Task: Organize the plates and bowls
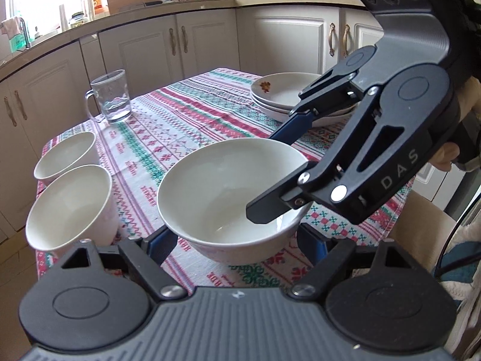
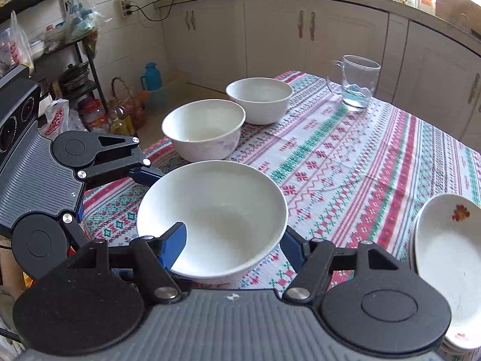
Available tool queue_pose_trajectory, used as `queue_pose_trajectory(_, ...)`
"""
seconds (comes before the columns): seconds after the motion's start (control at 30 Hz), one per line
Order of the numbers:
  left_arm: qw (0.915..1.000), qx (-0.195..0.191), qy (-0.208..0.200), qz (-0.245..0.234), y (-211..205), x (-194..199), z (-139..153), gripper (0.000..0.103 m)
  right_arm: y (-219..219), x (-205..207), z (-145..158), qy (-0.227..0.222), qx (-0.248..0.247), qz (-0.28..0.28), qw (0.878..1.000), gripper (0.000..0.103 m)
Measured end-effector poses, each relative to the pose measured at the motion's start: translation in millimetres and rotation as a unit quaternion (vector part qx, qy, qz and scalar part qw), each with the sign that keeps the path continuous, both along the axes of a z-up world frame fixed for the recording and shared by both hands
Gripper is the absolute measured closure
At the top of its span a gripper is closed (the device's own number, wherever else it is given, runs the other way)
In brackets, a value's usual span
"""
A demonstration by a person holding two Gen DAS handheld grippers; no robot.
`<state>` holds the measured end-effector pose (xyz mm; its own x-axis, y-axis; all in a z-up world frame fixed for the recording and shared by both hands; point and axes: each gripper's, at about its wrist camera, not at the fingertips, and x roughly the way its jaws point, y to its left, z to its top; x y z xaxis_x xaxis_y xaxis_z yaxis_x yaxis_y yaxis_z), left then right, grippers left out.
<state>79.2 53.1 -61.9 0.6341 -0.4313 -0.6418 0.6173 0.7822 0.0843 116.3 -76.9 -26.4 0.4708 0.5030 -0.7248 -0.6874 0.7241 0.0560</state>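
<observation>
Bowls are not stacked yet: the right gripper (image 2: 231, 240) holds one bowl (image 2: 216, 213) by its rim, the left gripper (image 1: 240, 240) wide around it, two bowls (image 2: 204, 126) waiting upper middle. Plates (image 2: 448, 270) sit stacked at the right.

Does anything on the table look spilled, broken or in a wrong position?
Nothing spilled or broken. Only the white bowl is odd: the right tongs pinch its rim, one finger inside, and it seems lifted above the tablecloth.

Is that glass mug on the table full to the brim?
No, the glass mug holds only a shallow layer of water at its bottom; the rest is empty.
</observation>
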Motion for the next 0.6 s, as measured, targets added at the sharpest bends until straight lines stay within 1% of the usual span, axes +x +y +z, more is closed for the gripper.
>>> queue_pose_trajectory(0.17, 0.9999, -0.005, 0.007, -0.007, -9, 6, -3, 0.017, -10, 1, -3, 0.002, -0.005, -0.012, 1.0, 0.029)
queue_pose_trajectory(0.37, 0.9999, -0.002, 0.006, -0.012, -15, 8, -6, 0.017, -16, 2, -7, 0.004, -0.006, -0.022, 1.0, 0.029)
queue_pose_trajectory(0.53, 0.9999, 0.0, 0.004, -0.012, -16, 8, -8, 0.017, -17, 1, -9, 0.002, -0.005, -0.02, 1.0, 0.025)
queue_pose_trajectory(0.57, 0.9999, -0.001, 0.004, -0.013, -15, 6, -7, 0.017, -17, 1, -9, 0.002, -0.003, -0.018, 1.0, 0.021)
queue_pose_trajectory(0.6, 0.9999, -0.002, 0.006, -0.013, -14, 6, -7, 0.016, -17, 0, -9, 0.001, 0.0, -0.018, 1.0, 0.013)
